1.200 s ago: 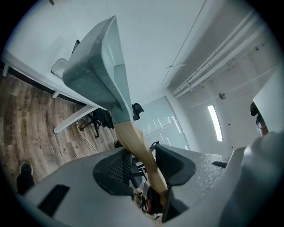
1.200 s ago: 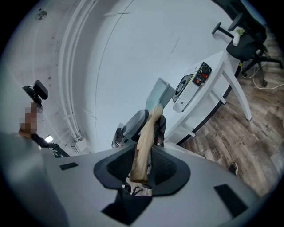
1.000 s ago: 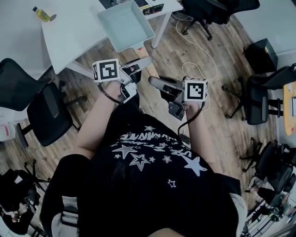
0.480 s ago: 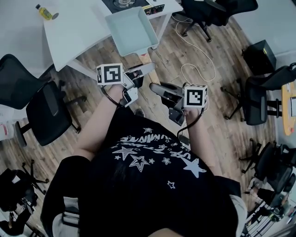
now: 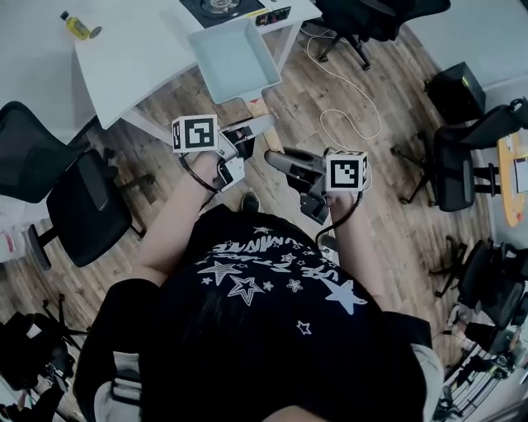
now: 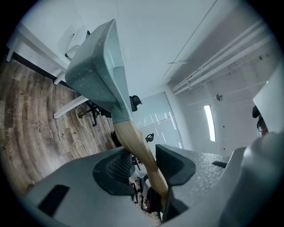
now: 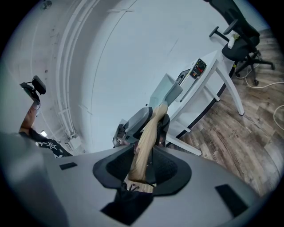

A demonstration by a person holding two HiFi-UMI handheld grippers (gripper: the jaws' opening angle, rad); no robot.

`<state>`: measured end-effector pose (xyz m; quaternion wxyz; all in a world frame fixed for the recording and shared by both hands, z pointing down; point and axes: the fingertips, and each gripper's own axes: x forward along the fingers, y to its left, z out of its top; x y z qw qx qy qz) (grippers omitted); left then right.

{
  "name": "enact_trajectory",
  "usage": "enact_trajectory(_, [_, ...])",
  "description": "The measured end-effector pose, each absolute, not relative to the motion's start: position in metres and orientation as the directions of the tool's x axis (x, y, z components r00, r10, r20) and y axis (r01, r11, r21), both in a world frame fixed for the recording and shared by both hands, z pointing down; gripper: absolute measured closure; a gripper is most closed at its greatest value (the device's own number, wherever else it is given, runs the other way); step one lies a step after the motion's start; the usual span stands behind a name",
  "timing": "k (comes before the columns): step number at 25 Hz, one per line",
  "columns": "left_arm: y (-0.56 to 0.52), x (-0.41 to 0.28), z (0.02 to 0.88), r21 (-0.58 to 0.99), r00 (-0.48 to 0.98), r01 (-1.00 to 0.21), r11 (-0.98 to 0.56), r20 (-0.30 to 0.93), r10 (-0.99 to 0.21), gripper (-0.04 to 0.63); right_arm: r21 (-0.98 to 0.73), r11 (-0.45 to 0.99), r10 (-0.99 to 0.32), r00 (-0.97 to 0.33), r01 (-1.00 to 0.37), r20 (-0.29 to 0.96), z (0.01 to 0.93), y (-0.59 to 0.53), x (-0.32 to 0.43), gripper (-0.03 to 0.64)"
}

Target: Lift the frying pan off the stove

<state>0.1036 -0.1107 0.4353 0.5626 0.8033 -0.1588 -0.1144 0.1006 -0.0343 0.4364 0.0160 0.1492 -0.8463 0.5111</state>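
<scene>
The frying pan (image 5: pixel 233 58) is square and pale teal, with a wooden handle (image 5: pixel 259 107). It hangs in the air off the corner of the white table, clear of the black stove (image 5: pixel 223 7). My left gripper (image 5: pixel 250 128) is shut on the handle (image 6: pixel 133 142) near the pan (image 6: pixel 95 66). My right gripper (image 5: pixel 275 155) faces it from the other side. Its jaws are opening around the handle's end (image 7: pixel 143 155), and a dark gap shows beside the wood. The left gripper (image 7: pixel 138 119) also shows in the right gripper view, further up the handle.
A white table (image 5: pixel 136 58) carries a yellow bottle (image 5: pixel 76 25) at its far left. Black office chairs stand at the left (image 5: pixel 74 198) and right (image 5: pixel 458 173). A white cable (image 5: pixel 351 107) loops over the wooden floor below the pan.
The pan and both grippers have drifted slightly up and to the right in the head view, and the stove has come into sight at the top. Both grippers stay at the handle.
</scene>
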Motion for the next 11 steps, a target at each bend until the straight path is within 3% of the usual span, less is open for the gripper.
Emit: enact_trajectory(11, [-0.035, 0.037, 0.436, 0.942, 0.938, -0.081, -0.327, -0.039, -0.344, 0.423, -0.833, 0.437, -0.287, -0.930, -0.340, 0.229, 0.441, 0.041, 0.034, 0.485])
